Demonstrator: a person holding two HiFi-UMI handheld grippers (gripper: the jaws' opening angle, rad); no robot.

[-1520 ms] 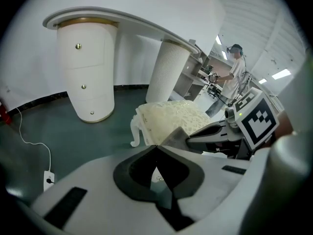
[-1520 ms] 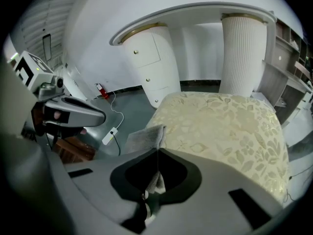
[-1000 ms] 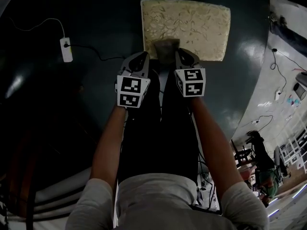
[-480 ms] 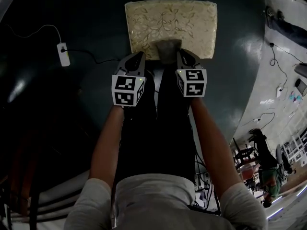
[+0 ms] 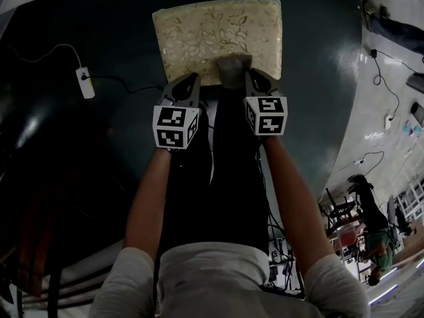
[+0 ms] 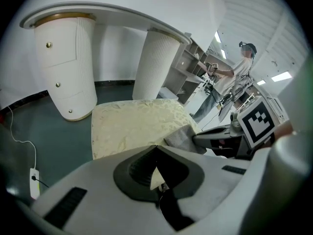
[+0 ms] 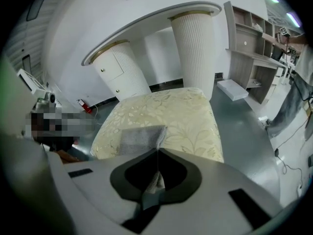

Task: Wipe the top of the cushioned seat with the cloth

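Note:
A cream cushioned seat with a leaf pattern stands on the dark floor ahead of me; it also fills the middle of the left gripper view and the right gripper view. A grey cloth lies on the seat's near edge, and my right gripper is shut on it, the cloth spreading out beyond the jaws. My left gripper hovers at the seat's near left edge, shut with nothing in it. From the left gripper view the cloth and the right gripper show at right.
A white power strip with a cable lies on the floor at left. A white curved desk on round pedestals stands beyond the seat. Shelving and a person are farther off to the right.
The seat has shifted left and up in the head view as my head turned. Both grippers and the cloth keep their place at the seat's near edge.

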